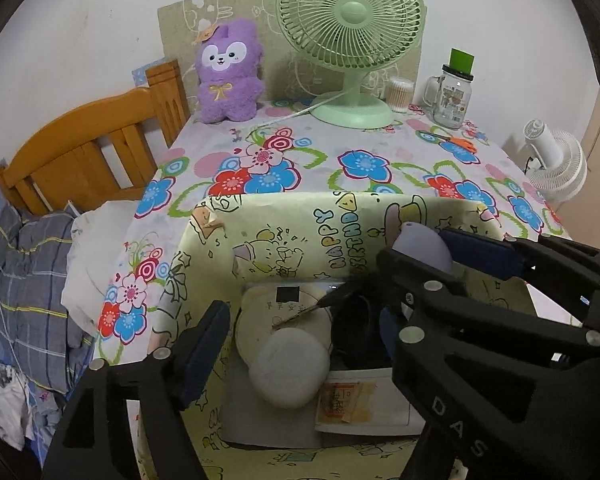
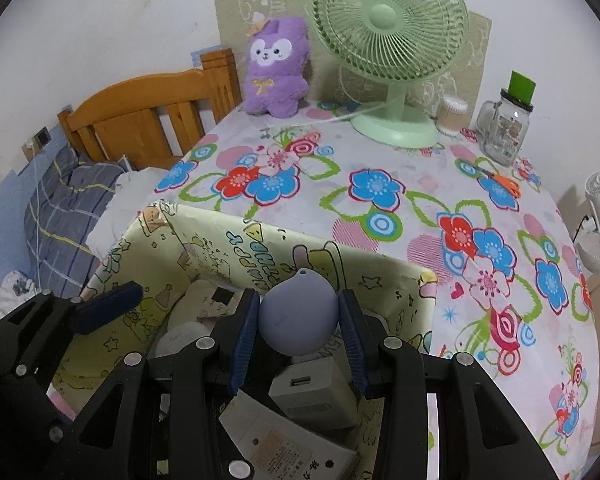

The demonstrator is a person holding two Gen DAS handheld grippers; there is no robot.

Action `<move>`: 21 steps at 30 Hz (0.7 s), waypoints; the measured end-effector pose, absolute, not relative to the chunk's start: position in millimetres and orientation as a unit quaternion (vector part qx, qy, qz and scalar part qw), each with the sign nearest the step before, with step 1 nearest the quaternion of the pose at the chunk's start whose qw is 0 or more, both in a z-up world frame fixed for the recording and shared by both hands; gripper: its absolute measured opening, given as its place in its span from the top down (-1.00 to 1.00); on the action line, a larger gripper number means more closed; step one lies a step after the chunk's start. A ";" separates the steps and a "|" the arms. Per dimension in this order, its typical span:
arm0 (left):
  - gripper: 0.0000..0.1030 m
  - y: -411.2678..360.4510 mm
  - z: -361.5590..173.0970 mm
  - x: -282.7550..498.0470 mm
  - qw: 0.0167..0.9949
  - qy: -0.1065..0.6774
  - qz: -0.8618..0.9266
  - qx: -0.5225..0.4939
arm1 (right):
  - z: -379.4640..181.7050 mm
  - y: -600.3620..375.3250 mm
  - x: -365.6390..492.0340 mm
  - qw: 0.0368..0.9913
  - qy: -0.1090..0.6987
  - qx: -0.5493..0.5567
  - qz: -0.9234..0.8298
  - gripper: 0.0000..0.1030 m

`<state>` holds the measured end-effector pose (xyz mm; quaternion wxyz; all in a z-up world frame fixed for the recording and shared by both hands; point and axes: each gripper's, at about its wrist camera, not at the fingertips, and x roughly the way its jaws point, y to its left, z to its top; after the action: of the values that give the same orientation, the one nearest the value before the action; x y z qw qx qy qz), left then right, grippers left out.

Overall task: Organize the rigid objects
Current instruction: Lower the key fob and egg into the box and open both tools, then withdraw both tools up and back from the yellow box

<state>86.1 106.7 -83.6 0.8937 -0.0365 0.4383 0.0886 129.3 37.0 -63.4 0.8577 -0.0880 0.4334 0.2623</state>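
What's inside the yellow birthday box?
Inside the box I can see a round cream case, a grey puff, black scissors, a grey charger and a white carton. The grippers hide the rest, and the bottom is covered.

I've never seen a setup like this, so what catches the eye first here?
The right gripper pinches a lilac ball over a yellow box already holding odds and ends. Beside it the left gripper hangs open above the same box. Behind, on the flowered cloth, stand a green fan and a purple plush.
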 end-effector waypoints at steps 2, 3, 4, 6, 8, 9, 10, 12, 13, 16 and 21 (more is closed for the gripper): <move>-0.59 107.1 -84.2 87.0 0.892 0.441 0.091 -0.036 | -62.2 36.8 129.0 0.859 0.431 -0.088 0.264 0.12; -0.61 107.1 -84.6 86.9 0.892 0.441 0.090 -0.037 | -61.4 36.3 128.2 0.860 0.428 -0.089 0.262 -0.02; -0.62 107.3 -84.6 86.9 0.892 0.442 0.090 -0.039 | -61.1 35.9 127.4 0.861 0.427 -0.088 0.261 -0.11; -0.65 107.2 -83.6 86.4 0.892 0.441 0.090 -0.042 | -58.9 33.1 124.1 0.866 0.418 -0.085 0.261 -0.34; -0.68 104.3 -82.7 85.0 0.893 0.440 0.089 -0.036 | -56.2 30.7 120.9 0.872 0.408 -0.089 0.255 -0.41; -0.70 102.0 -82.2 84.1 0.894 0.439 0.089 -0.032 | -54.7 28.7 118.8 0.875 0.404 -0.094 0.249 -0.44; -0.71 99.7 -81.3 83.0 0.894 0.438 0.088 -0.029 | -53.7 27.1 117.5 0.877 0.402 -0.096 0.246 -0.45; -0.76 94.4 -78.7 80.0 0.897 0.434 0.084 -0.024 | -51.1 21.5 114.1 0.879 0.399 -0.094 0.241 -0.47; -0.77 91.8 -77.2 78.6 0.897 0.433 0.083 -0.021 | -50.2 19.4 113.0 0.880 0.399 -0.092 0.240 -0.48; -0.85 84.0 -73.0 74.7 0.900 0.428 0.081 -0.014 | -46.7 9.8 108.0 0.885 0.395 -0.085 0.233 -0.53; -0.92 70.2 -68.5 67.9 0.903 0.423 0.074 -0.011 | -41.6 -6.3 98.4 0.890 0.388 -0.079 0.224 -0.57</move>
<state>67.9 70.2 -68.5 0.9030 -0.0107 0.4232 0.0736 98.4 -6.3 -41.6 0.8902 -0.0795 0.3884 0.2244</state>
